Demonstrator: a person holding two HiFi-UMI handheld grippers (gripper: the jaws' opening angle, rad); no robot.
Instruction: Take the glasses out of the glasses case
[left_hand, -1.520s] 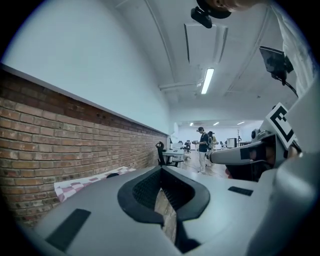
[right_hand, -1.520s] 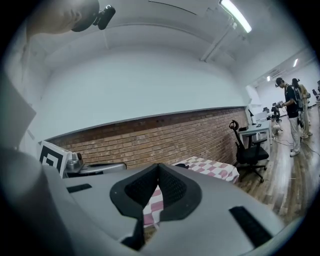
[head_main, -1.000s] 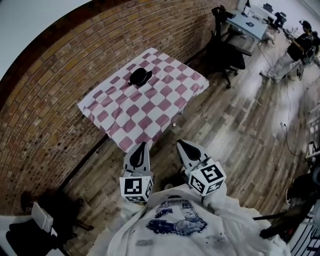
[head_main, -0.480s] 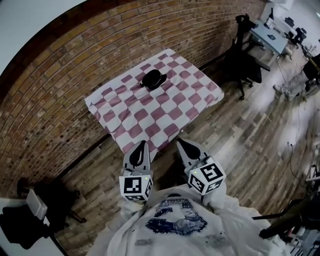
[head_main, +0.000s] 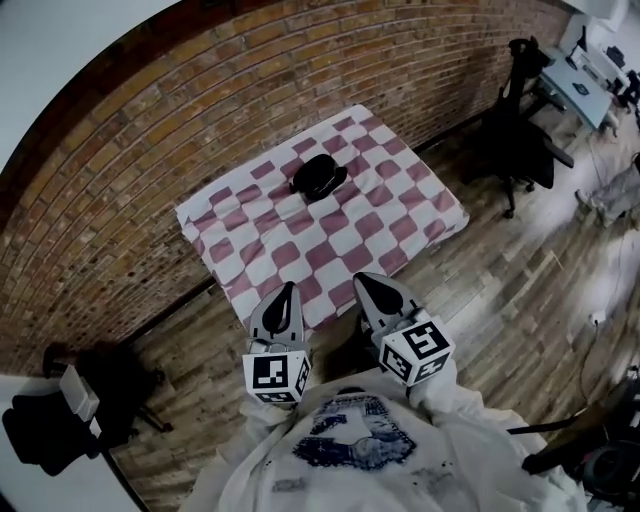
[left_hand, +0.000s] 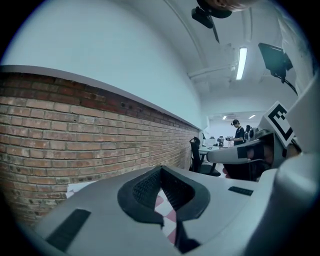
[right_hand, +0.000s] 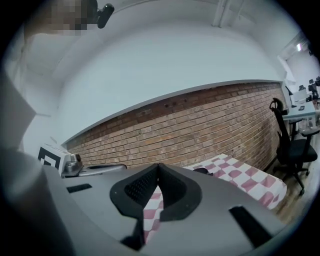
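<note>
Shirt print (head_main: 352, 442): blue design, too blurred to read.
Left tool (head_main: 287, 290) cube: square black-and-white marker, no letters.
Right tool (head_main: 363, 280) cube: likewise.

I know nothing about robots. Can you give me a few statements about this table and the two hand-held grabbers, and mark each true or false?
1. A black glasses case lies on the checkered table. True.
2. The left gripper is gripping the glasses case. False: its fingers are closed on nothing, and it is at the table's near side, well apart from the case.
3. The right gripper has its fingers closed and empty. True.
4. The table stands out on open floor, far from any wall. False: it stands right beside a brick wall.
</note>
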